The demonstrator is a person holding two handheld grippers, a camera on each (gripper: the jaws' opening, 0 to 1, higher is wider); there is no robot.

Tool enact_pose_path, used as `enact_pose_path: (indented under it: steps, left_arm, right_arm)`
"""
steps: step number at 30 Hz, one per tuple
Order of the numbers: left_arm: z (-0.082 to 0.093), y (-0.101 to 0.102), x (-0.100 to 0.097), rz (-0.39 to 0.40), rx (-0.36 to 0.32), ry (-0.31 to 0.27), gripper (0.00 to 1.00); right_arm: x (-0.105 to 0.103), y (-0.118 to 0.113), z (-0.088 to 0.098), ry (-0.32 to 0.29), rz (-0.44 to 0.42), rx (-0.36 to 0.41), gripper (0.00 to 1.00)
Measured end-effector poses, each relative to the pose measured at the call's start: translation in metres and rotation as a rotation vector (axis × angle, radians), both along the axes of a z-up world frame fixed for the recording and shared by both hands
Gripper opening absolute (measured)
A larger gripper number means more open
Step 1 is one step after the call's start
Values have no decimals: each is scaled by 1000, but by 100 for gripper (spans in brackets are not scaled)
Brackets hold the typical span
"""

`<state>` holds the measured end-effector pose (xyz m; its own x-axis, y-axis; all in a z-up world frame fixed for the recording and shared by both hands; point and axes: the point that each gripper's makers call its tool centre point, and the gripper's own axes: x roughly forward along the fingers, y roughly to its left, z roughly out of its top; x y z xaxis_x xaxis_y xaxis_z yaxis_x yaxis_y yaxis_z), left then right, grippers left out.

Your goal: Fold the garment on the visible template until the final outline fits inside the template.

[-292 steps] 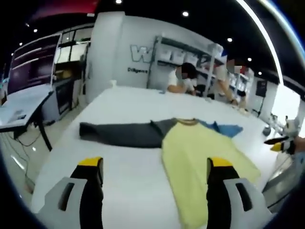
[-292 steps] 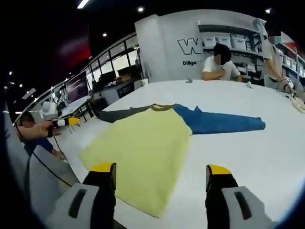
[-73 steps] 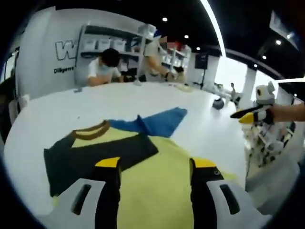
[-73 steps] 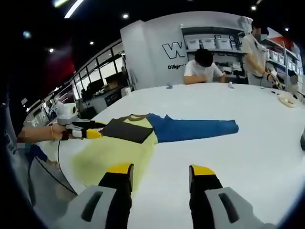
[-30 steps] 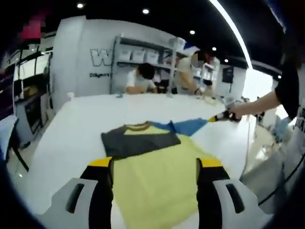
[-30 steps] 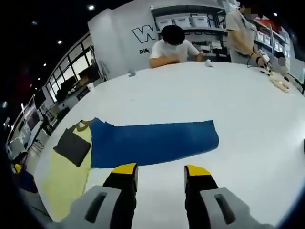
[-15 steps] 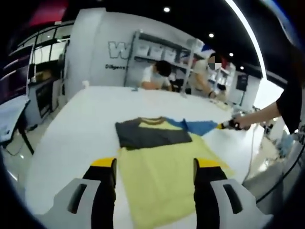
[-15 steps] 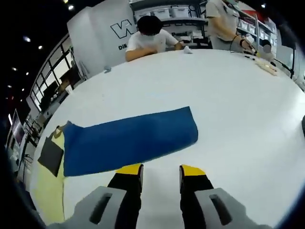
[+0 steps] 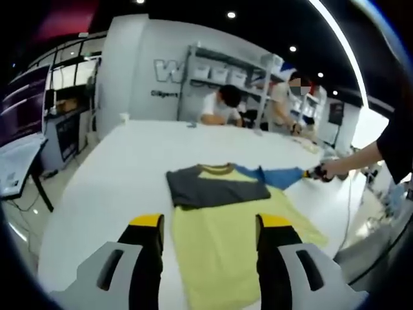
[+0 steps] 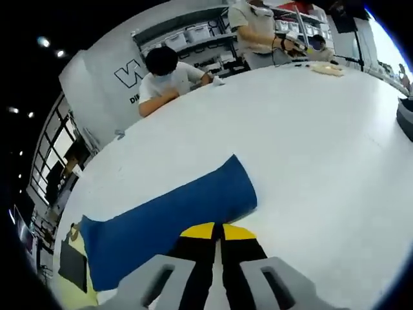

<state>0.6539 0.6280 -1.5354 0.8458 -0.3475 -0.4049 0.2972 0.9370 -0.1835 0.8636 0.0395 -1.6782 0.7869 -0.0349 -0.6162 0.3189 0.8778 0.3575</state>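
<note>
Right tool point(image 10: 216, 227) closed at blue sleeve point(image 10: 169, 221) edge

The left claw point(image 9: 206, 223) hovers with its yellow-tipped jaws spread wide apart, gripping nothing. The right claw point(image 10: 215, 230) has its jaws pressed together, tips almost meeting. In the left gripper view, the right claw point(image 9: 314, 172) reaches in, carried by a bare forearm point(image 9: 352, 159).

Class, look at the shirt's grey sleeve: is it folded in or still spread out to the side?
Folded in. In the left gripper view the grey sleeve lies across the yellow body, below the collar.
</note>
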Motion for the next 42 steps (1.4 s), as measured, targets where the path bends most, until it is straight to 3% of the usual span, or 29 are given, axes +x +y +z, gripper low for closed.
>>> enact_pose_path:
  steps: [15, 20, 24, 33, 36, 42]
  left_arm:
    - [-2, -1, -4, 6, -66, -6, 47]
    - [-4, 4, -8, 6, -80, -7, 47]
    - [-3, 10, -11, 27, -103, -18, 46]
    - [-2, 13, -18, 44, -113, -27, 45]
    - [-3, 15, -21, 45, -119, -31, 45]
    - [-6, 19, -29, 53, -122, -11, 44]
  right_arm:
    - [-39, 0, 23, -33, -96, 40, 0]
    - [-43, 6, 48, -65, -60, 5, 0]
    - [-35, 18, 74, -133, -26, -12, 0]
    - [-34, 86, 140, -279, 119, -97, 0]
    - [-27, 104, 154, -323, 158, -82, 0]
    - [-13, 171, 193, -425, 240, -44, 0]
